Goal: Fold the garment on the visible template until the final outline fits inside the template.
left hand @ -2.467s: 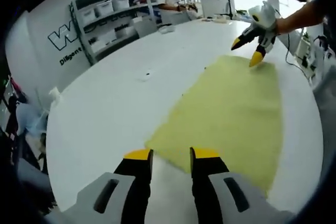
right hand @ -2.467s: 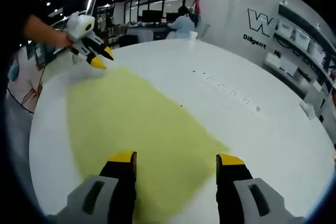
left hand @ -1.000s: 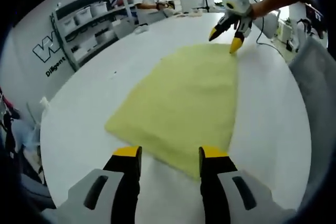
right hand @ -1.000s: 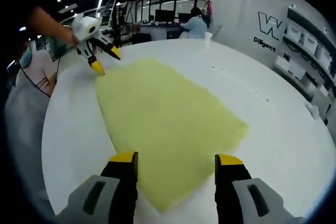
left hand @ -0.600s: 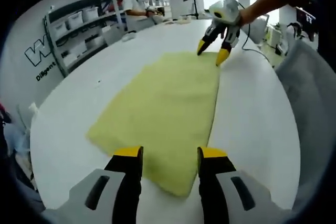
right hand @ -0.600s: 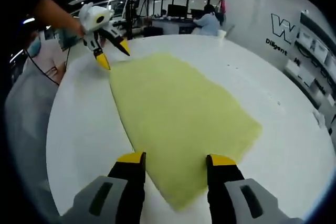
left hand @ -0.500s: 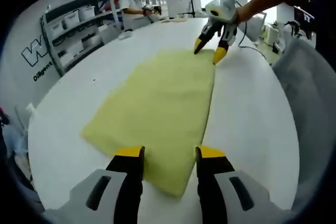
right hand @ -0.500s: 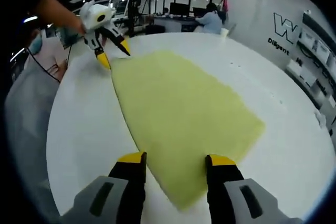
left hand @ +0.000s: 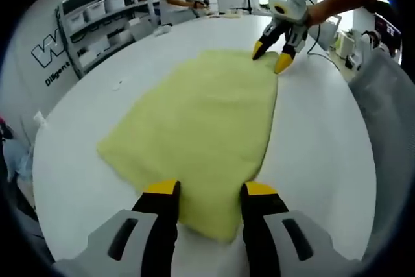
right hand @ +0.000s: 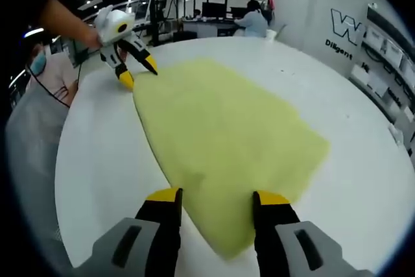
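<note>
Chief risk, as a judgement: a skewed fold, caused by one corner being pinched and raised before the other, or by a bite so shallow that the pale yellow, soft, slightly fuzzy rectangular garment [left hand: 194, 115] slips out partway over. Could also slide as one piece across the smooth, glossy white round table [left hand: 324, 147], since little friction is to be expected there, ending with an outline off its mark. Possible too: a thick bunched bite that drags in a second layer and leaves a ridge instead of a flat crease. Spread flat through the middle of both views, with one long straight edge on the right in the left gripper view, a rounded near corner low in the frame and faint soft ripples across the surface; apparently thin, limp and matte, likely to drape and sag when lifted. Left gripper [left hand: 211, 189], grey-bodied with black jaws and yellow tips, at bottom centre of its own view, jaws spread apart on either side of that near corner, not closed on it. Right gripper [left hand: 271, 58], white-bodied at upper right of the same view, jaws likewise parted over the far corner, tips at or just above the fabric; actual contact too small to tell. Grey wall shelves with pale bins [left hand: 97, 14] at upper left, well apart from the work.
</note>
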`<state>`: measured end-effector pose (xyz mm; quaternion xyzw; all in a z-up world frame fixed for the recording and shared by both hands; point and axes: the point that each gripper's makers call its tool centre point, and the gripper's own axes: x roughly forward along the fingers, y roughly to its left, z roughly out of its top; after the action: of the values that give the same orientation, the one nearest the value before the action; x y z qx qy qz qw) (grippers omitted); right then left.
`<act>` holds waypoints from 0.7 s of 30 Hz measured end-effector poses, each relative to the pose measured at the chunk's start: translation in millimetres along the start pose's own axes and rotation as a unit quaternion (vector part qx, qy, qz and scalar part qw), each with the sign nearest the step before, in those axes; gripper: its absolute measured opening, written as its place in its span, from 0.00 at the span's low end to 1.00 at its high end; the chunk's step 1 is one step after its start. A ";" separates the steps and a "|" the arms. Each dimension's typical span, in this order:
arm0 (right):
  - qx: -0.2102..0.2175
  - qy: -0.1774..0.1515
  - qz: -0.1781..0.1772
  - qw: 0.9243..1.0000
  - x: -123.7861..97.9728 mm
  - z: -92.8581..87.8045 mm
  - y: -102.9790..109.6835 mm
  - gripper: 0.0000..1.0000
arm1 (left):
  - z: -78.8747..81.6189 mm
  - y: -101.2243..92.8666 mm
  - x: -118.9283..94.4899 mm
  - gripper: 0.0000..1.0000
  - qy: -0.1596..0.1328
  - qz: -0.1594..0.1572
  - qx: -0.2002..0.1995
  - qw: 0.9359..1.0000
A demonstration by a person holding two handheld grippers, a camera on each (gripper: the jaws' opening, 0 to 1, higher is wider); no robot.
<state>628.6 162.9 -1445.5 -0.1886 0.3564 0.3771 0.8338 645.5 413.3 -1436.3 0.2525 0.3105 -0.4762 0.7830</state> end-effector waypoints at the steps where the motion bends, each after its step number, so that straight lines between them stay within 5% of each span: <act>1: 0.001 0.000 0.000 1.000 0.5 0.3 -1.3 0.41 | 0.6 2.6 0.7 0.42 0.000 0.001 -0.001 1.000; 13: 0.021 -0.003 -0.020 1.000 9.4 8.6 -18.9 0.42 | 8.8 30.4 14.0 0.43 0.005 0.018 -0.027 0.999; 21: 0.036 -0.006 -0.031 0.999 13.8 11.4 -41.3 0.53 | 13.2 41.2 20.1 0.44 0.003 0.025 -0.033 0.999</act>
<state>671.6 149.7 -1446.1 -0.1674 0.3583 0.3390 0.8536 693.0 409.6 -1437.8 0.2357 0.3217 -0.4458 0.8014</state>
